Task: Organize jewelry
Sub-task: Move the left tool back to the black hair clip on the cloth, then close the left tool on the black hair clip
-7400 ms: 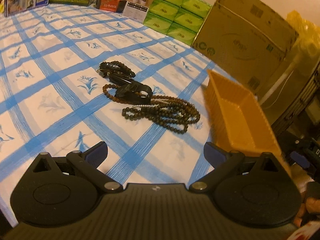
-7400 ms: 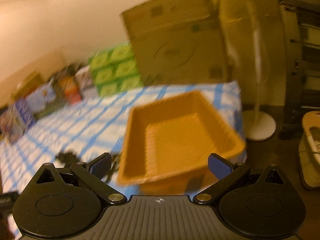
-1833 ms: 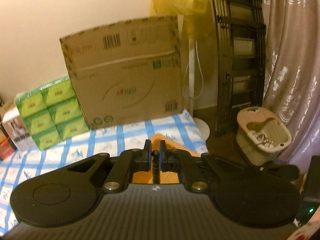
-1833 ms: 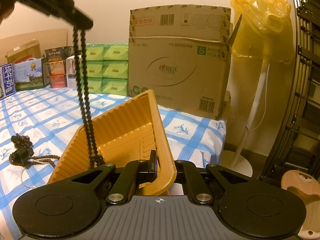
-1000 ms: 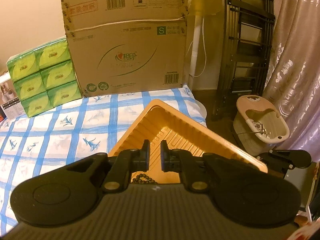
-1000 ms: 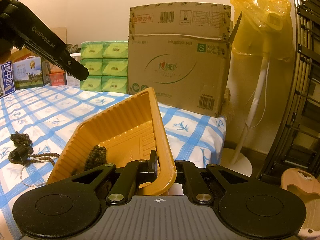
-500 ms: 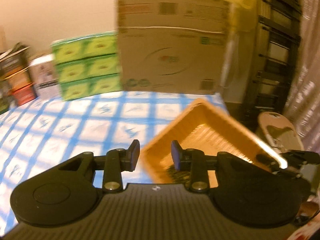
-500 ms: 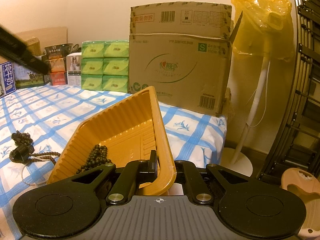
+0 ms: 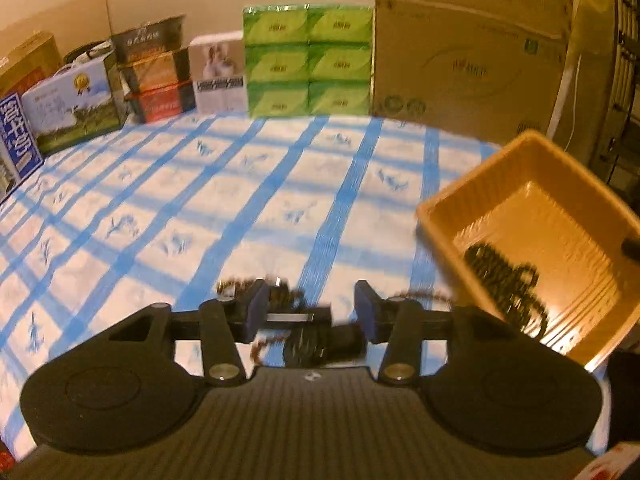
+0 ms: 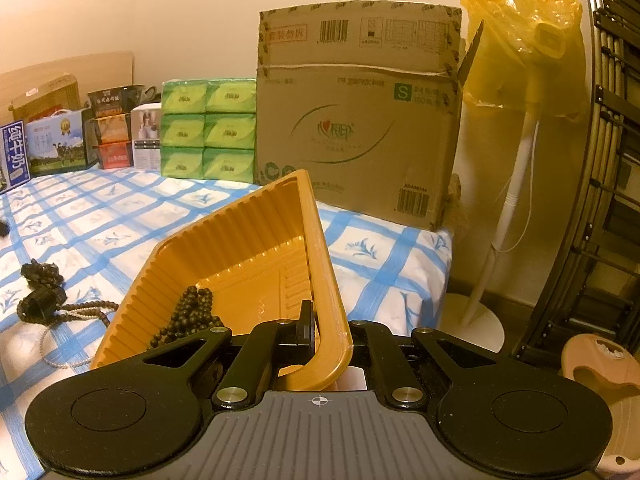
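Note:
My right gripper (image 10: 330, 336) is shut on the near rim of the orange tray (image 10: 240, 240) and holds it tilted over the blue-checked cloth. A dark bead string (image 10: 188, 312) lies inside the tray, also visible from the left wrist as the bead string (image 9: 504, 280) in the tray (image 9: 440, 208). My left gripper (image 9: 310, 312) hangs low over the remaining jewelry pile (image 9: 320, 344) of black and brown beads. Its jaws are opening and the pads touch nothing. The right wrist view shows that pile (image 10: 44, 300) left of the tray.
A large cardboard box (image 10: 360, 120), green tissue packs (image 10: 208, 132) and several small boxes (image 9: 72, 100) line the cloth's far edge. Right of the table stand a bagged fan (image 10: 520, 40) and a dark rack (image 10: 608, 160). A beige tub (image 10: 600, 364) sits on the floor.
My left gripper let the dark bead string fall into the tray, then swung left and down over the pile on the cloth, its jaws spreading. The right gripper and tray stayed put.

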`<action>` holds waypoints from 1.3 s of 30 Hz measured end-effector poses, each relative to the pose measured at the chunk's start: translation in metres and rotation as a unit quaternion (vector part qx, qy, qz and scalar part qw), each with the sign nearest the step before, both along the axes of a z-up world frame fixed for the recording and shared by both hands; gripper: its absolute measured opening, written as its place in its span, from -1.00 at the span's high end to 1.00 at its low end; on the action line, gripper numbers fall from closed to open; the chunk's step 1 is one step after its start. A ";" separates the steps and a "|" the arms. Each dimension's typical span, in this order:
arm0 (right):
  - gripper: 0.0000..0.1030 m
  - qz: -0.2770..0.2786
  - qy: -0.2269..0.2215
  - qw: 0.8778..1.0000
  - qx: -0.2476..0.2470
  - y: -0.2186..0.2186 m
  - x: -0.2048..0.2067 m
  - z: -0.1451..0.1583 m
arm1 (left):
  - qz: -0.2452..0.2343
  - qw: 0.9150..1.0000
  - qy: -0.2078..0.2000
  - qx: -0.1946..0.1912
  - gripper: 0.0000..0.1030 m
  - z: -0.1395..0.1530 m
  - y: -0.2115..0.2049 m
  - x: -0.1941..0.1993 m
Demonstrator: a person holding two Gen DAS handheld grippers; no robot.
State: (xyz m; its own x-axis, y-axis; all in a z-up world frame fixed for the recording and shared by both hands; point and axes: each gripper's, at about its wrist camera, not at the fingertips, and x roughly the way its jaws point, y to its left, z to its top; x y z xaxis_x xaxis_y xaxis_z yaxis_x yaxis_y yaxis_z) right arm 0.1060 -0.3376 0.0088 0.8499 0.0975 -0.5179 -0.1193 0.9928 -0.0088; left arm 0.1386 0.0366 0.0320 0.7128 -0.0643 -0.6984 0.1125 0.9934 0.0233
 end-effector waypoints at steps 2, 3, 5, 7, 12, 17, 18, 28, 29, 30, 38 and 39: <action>0.89 0.000 0.000 1.000 0.000 0.000 -0.001 0.000 | 0.002 1.000 -0.001 0.006 -0.05 -0.012 0.000 -0.008; 0.89 0.000 0.000 1.000 -0.001 0.000 -0.001 0.000 | 0.004 1.000 -0.003 0.005 -0.09 -0.019 -0.001 -0.012; 0.89 0.000 0.000 1.000 -0.001 0.000 -0.001 0.000 | 0.007 1.000 0.001 0.001 -0.16 -0.032 -0.004 -0.016; 0.89 -0.001 0.000 1.000 0.000 0.000 -0.001 0.000 | 0.008 1.000 0.003 0.004 -0.23 -0.044 -0.009 -0.018; 0.89 -0.001 0.000 1.000 -0.003 -0.002 -0.001 -0.002 | 0.007 0.999 -0.024 0.046 -0.25 -0.068 -0.032 -0.019; 0.89 -0.003 0.005 1.000 -0.006 -0.003 0.001 -0.006 | -0.020 0.991 -0.051 0.121 -0.25 -0.085 -0.058 -0.013; 0.89 -0.003 0.006 1.000 -0.007 -0.003 0.002 -0.006 | -0.029 0.989 -0.050 0.133 -0.25 -0.089 -0.062 -0.012; 0.89 -0.005 0.008 1.000 -0.008 -0.003 0.003 -0.007 | -0.072 0.969 -0.060 0.228 0.07 -0.114 -0.082 -0.005; 0.89 -0.006 0.008 1.000 -0.008 -0.003 0.004 -0.007 | -0.076 0.967 -0.059 0.235 0.09 -0.116 -0.083 -0.004; 0.89 -0.006 0.008 1.000 -0.008 -0.003 0.004 -0.007 | -0.078 0.966 -0.059 0.241 0.12 -0.117 -0.083 -0.004; 0.89 -0.005 0.008 1.000 -0.008 -0.003 0.004 -0.007 | -0.098 0.956 -0.058 0.271 0.48 -0.123 -0.084 -0.006; 0.89 -0.005 0.007 1.000 -0.008 -0.004 0.004 -0.008 | -0.098 0.955 -0.058 0.273 0.49 -0.123 -0.085 -0.007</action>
